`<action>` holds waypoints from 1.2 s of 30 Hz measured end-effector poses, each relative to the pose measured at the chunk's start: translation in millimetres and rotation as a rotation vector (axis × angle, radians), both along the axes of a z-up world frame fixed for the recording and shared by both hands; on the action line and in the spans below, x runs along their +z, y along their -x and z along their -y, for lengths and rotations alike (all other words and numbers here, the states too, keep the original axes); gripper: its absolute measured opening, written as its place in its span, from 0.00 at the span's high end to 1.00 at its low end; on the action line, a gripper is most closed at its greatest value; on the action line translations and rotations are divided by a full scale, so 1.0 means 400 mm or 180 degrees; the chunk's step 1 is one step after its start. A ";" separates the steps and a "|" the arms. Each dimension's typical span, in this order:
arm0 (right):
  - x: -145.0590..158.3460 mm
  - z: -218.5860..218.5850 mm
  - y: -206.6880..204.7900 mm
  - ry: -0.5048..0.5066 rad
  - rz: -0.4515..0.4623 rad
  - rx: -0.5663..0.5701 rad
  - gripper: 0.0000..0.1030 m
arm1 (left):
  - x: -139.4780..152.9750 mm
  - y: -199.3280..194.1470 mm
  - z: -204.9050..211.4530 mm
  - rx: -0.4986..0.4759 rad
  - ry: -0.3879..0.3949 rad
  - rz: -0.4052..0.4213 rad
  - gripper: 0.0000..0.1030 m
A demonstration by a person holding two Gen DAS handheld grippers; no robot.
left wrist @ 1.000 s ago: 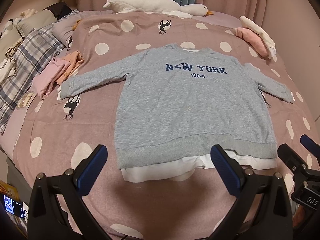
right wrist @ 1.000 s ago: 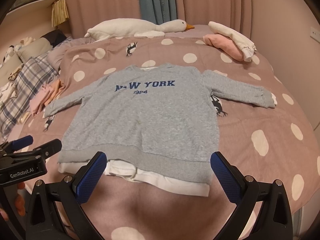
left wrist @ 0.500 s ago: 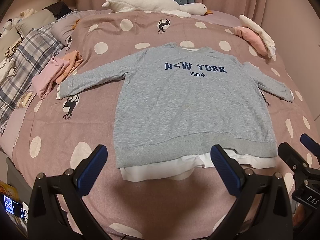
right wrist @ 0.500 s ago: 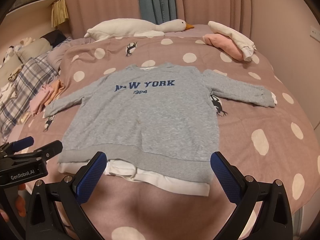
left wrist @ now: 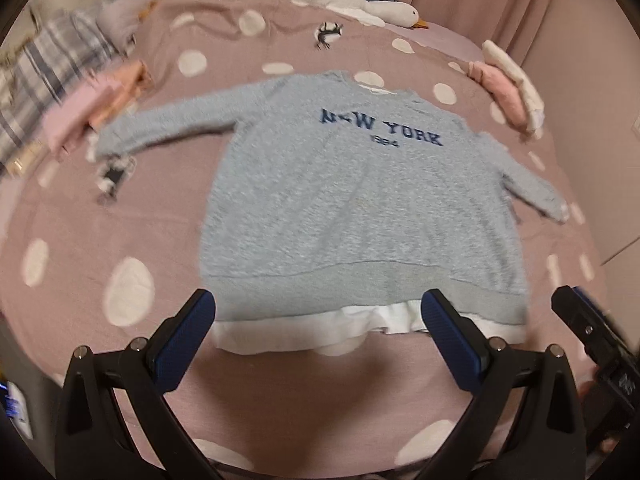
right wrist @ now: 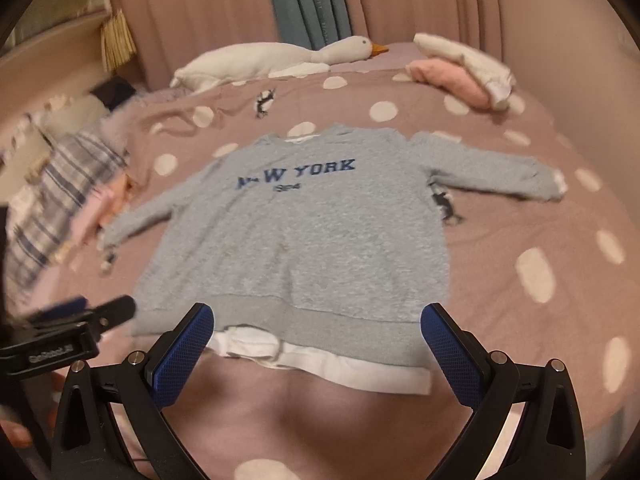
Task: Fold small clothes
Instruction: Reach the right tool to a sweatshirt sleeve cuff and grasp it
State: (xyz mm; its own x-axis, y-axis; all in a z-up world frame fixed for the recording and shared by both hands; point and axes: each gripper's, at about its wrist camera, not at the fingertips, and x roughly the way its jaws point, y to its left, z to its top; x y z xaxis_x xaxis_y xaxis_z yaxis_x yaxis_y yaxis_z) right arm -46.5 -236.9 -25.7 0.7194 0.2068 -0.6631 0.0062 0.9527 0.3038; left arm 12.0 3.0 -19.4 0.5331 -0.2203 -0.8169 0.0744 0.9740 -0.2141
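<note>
The gray sweatshirt [left wrist: 360, 208] lies flat on the bed [left wrist: 120, 216], just past the fingers, with both sleeves spread out. No fold is made yet, so all the folding is left. The left gripper [left wrist: 318, 334] and right gripper [right wrist: 316, 340] have their fingers wide and hold nothing.

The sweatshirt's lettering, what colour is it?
Dark navy blue on the grey sweatshirt; sharpest in the left wrist view.

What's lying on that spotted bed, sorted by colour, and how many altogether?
Grey: 1, sweatshirt
White: 2, goose toy, folded cloth
Pink: 2, folded cloth, stack
Plaid: 1, cloth
Total: 6
</note>
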 end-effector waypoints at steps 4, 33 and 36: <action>-0.026 0.099 -0.016 -0.0396 -0.0032 -0.0240 0.01 | -0.013 -0.027 -0.019 -0.0020 0.0483 -0.0089 0.00; -0.271 0.764 -0.313 -0.2627 0.0092 -0.2082 0.03 | -0.071 -0.214 -0.090 0.0440 0.0863 -0.0139 0.00; -0.275 0.787 -0.327 -0.2644 0.0143 -0.2142 0.10 | -0.067 -0.221 -0.090 0.0456 0.0842 -0.0113 0.00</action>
